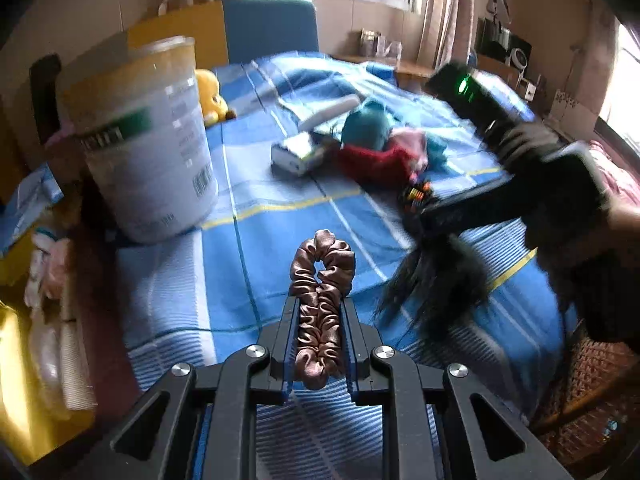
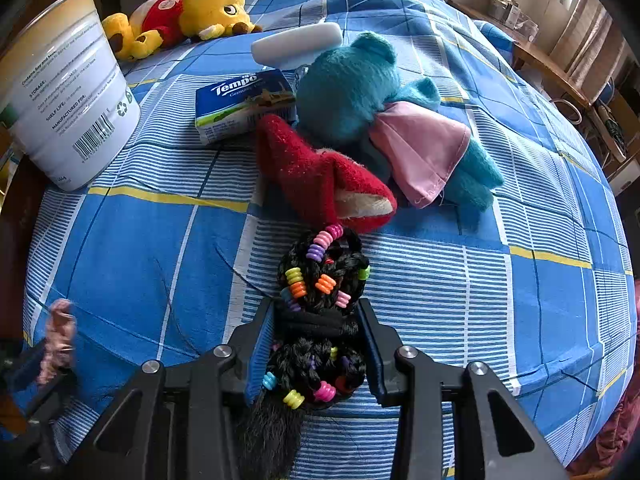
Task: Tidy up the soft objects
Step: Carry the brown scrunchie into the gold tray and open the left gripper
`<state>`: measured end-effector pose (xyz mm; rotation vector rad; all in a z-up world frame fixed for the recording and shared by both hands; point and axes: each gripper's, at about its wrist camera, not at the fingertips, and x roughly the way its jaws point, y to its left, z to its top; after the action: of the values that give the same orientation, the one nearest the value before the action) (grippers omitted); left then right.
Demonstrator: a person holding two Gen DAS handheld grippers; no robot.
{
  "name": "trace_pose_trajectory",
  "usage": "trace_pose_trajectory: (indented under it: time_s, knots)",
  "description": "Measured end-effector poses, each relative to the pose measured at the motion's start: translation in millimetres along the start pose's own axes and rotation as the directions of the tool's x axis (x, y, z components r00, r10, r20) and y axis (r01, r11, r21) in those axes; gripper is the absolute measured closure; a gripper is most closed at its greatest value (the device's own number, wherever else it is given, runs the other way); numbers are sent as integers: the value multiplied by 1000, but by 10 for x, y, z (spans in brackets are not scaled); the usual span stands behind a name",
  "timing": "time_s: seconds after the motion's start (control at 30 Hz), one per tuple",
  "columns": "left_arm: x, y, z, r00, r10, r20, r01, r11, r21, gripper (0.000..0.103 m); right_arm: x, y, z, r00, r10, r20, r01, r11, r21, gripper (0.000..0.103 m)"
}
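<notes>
The left hand-held gripper (image 1: 318, 320) pinches a brown satin scrunchie (image 1: 322, 300). The right hand-held gripper (image 2: 318, 320) clamps a black beaded braided hairpiece (image 2: 320, 304). Slippery satin could slide free; the loose hair could snag.

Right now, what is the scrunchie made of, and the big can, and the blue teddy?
The scrunchie, pinched between the left gripper's fingers, looks like satin: shiny brownish-pink cloth in tight gathers. The big can looks like metal, perhaps tin: smooth white printed wall with a thin rim, though that is a guess. The blue teddy looks like fuzzy plush, matte and fluffy, with a smooth pink cloth skirt.
</notes>
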<state>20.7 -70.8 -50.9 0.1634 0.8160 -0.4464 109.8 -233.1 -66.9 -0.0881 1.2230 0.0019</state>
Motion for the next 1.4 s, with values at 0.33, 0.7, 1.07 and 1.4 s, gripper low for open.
trace_pose_trajectory:
  time_s: [0.33, 0.7, 1.07, 1.4]
  knots:
    - [-417, 157, 123, 997, 31, 75, -28, 998, -48, 83, 3, 15, -14, 1000, -7, 9, 7, 1000, -11, 63]
    - [-754, 577, 114, 984, 135, 116, -116, 981, -157, 83, 4, 46, -32, 1000, -16, 14, 17, 1000, -24, 63]
    - [-920, 1089, -83, 969, 228, 97, -194, 943, -271, 83, -12, 74, -41, 999, -31, 20, 32, 999, -34, 63]
    - [-1106, 2166, -477, 961, 276, 0, -225, 785, -577, 83, -21, 106, -50, 999, -38, 21, 39, 998, -40, 64]
